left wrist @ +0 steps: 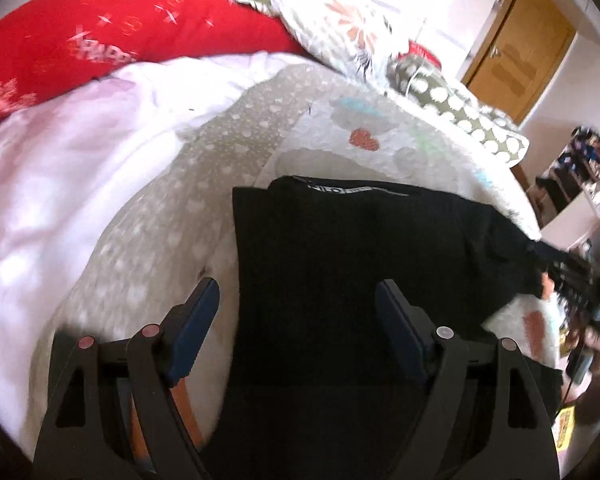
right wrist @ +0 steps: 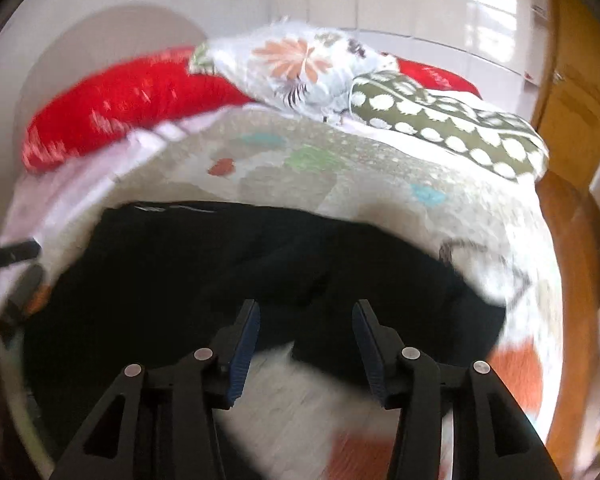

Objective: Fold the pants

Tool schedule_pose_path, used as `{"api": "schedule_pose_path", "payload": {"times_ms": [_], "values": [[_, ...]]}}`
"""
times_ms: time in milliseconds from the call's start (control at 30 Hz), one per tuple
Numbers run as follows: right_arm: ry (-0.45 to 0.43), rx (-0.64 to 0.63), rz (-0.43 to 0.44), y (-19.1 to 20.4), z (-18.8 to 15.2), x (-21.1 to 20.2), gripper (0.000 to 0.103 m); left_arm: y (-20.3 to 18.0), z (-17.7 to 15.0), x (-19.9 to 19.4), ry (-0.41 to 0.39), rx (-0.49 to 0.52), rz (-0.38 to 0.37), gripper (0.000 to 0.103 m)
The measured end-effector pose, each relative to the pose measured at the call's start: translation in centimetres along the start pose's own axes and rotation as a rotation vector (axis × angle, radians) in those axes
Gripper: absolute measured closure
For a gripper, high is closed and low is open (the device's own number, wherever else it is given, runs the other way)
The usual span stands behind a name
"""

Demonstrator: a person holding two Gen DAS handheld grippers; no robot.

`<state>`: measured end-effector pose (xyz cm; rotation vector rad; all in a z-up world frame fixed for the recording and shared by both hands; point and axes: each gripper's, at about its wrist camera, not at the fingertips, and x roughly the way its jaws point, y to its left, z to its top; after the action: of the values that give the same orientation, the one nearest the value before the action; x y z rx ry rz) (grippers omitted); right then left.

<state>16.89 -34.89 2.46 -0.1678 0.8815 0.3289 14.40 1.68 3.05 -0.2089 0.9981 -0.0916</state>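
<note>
Black pants [left wrist: 340,264] lie on the patterned bedspread [left wrist: 172,216], waistband at the far end. My left gripper [left wrist: 298,290] is open above the pants' left part, its left finger over the bedspread and its right finger over the fabric, holding nothing. In the right wrist view the pants [right wrist: 220,264] spread across the bed, with a gap of bedspread between the legs near me. My right gripper [right wrist: 306,312] is open over the pants' near edge and holds nothing. The right gripper also shows blurred in the left wrist view [left wrist: 584,284] at the pants' right edge.
A red pillow [left wrist: 100,40], a floral pillow [left wrist: 340,28] and a green dotted cushion [left wrist: 460,112] lie at the head of the bed. A white sheet [left wrist: 60,184] lies left. A wooden door [left wrist: 520,48] and wooden floor [right wrist: 572,280] are to the right.
</note>
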Motion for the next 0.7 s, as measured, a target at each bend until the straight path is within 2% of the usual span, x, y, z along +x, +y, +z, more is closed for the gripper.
{"api": "schedule_pose_path", "payload": {"times_ms": [67,167,267,400,600,667,700], "values": [[0.026,-0.010,-0.005,-1.1,1.2,2.1,0.056,0.5,1.3,1.5,0.006,0.002,0.000,0.022],[0.058,0.005,-0.016,-3.1,2.4,5.1,0.055,1.2,3.1,3.6,0.025,0.001,-0.055,0.022],[0.074,-0.009,-0.026,-4.5,3.3,7.3,0.051,1.6,4.6,5.6,0.047,0.008,-0.048,0.022],[0.109,-0.058,-0.027,-5.2,3.8,9.3,0.043,1.4,5.6,8.2,0.092,0.077,-0.059,0.022],[0.154,-0.127,-0.025,-5.5,3.9,11.7,0.040,0.3,6.3,11.7,0.161,0.214,0.005,0.022],[0.137,-0.139,-0.016,-5.3,3.7,11.6,0.049,-0.5,6.2,12.5,0.163,0.272,0.033,0.020],[0.124,-0.150,0.005,-5.1,3.5,11.4,0.063,-0.8,6.2,12.6,0.159,0.296,0.043,0.020]]}}
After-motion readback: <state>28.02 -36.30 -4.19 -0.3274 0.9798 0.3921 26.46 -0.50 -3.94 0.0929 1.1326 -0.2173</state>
